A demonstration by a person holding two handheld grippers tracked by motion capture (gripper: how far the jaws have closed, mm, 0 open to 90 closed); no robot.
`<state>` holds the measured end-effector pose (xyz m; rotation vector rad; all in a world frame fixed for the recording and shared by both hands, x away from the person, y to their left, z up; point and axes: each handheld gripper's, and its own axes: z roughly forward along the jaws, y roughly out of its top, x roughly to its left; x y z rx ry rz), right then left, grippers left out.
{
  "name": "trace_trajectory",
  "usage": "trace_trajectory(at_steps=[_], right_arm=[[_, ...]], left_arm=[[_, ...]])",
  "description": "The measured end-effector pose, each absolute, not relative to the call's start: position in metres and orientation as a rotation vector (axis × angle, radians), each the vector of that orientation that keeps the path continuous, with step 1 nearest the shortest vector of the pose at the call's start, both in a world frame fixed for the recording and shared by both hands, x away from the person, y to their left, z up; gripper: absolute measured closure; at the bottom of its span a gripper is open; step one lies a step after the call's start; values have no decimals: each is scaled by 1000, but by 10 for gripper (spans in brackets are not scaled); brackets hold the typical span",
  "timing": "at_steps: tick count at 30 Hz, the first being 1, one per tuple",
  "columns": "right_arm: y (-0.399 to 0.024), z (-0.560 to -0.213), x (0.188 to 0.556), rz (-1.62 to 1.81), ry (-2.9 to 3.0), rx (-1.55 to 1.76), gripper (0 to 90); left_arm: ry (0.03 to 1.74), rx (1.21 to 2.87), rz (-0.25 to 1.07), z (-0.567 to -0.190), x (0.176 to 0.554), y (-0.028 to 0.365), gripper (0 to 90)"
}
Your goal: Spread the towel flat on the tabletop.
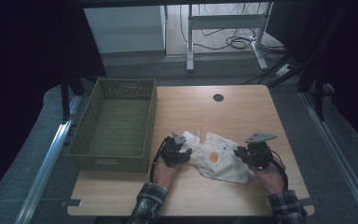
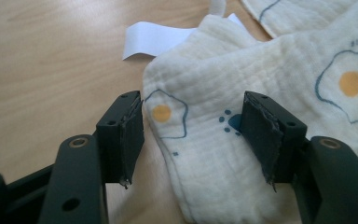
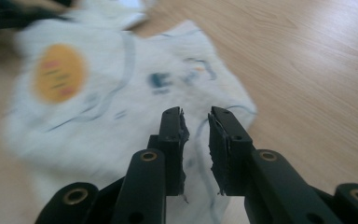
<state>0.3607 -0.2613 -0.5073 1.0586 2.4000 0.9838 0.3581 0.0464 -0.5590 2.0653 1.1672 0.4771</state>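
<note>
A cream muslin cloth (image 1: pixel 216 156) printed with fried-egg shapes lies crumpled on the wooden table (image 1: pixel 242 112), between my two grippers. My left gripper (image 1: pixel 182 154) is at the cloth's left edge. In the left gripper view its jaws stand wide apart (image 2: pixel 196 135), and a fold of the cloth (image 2: pixel 205 154) lies between them without being pinched. My right gripper (image 1: pixel 240 153) is at the cloth's right edge. In the right gripper view its jaws (image 3: pixel 196 126) are a narrow gap apart over the blurred cloth (image 3: pixel 98 107), with nothing caught between the pads.
An olive woven basket (image 1: pixel 151 122) stands on the table's left side, next to the left gripper. A white label (image 2: pixel 154 39) pokes out from under the cloth. A dark round hole (image 1: pixel 218 97) marks the far middle. Bare wood lies behind and right of the cloth.
</note>
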Motion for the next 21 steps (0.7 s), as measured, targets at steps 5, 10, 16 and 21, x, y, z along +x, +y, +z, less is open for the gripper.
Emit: trace_trajectory(at_steps=[5, 10, 16, 21], right_arm=[[-259, -532, 372, 928, 2441, 1114, 740], [-264, -534, 353, 907, 2471, 1089, 738], [-276, -514, 349, 922, 2401, 1094, 718], [-268, -508, 369, 955, 2367, 1119, 666]], left_arm=[[1166, 2066, 454, -560, 342, 50, 371], [1143, 2079, 427, -557, 327, 51, 362], [1133, 2021, 502, -534, 333, 55, 357], [1192, 2040, 532, -538, 361, 54, 391]])
